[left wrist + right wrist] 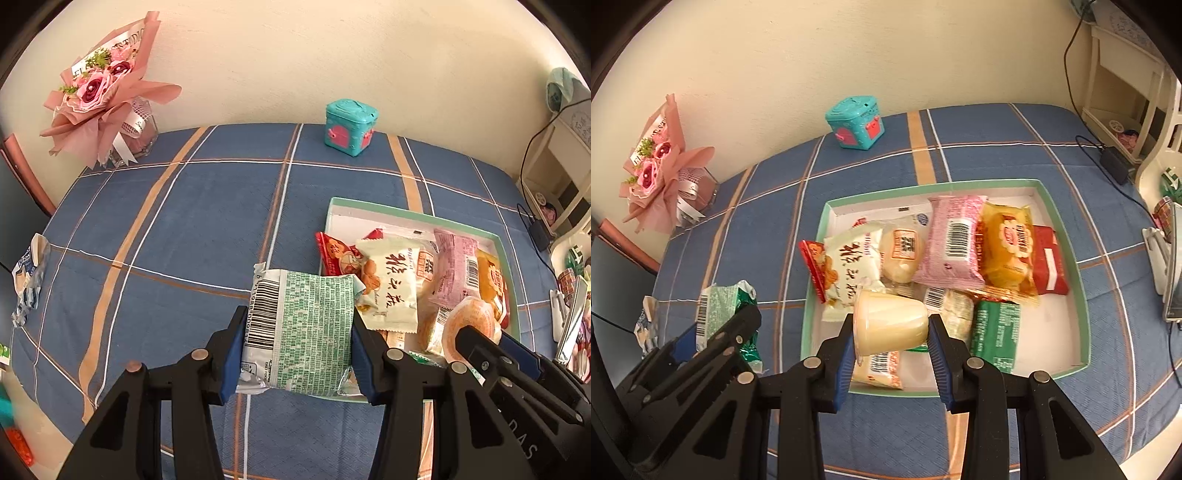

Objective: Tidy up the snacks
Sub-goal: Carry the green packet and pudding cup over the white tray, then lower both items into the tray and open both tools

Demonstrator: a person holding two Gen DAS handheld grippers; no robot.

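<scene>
My left gripper (298,332) is shut on a green and white snack packet (299,332), held above the blue tablecloth just left of the green-rimmed box (508,258). My right gripper (891,332) is shut on a pale yellow pudding cup (890,321), held over the near left part of the box (1086,295). The box holds several snacks: a cream packet with Chinese writing (849,266), a pink packet (955,242), a yellow packet (1008,247), a red packet (1049,260) and a green packet (995,332). The left gripper and its packet (716,306) show in the right wrist view.
A teal toy box (351,125) stands at the far edge by the wall. A pink bouquet (103,88) in a glass vase stands at the far left. A crumpled wrapper (27,273) lies at the left edge. A white shelf, cable and charger (1113,162) are at the right.
</scene>
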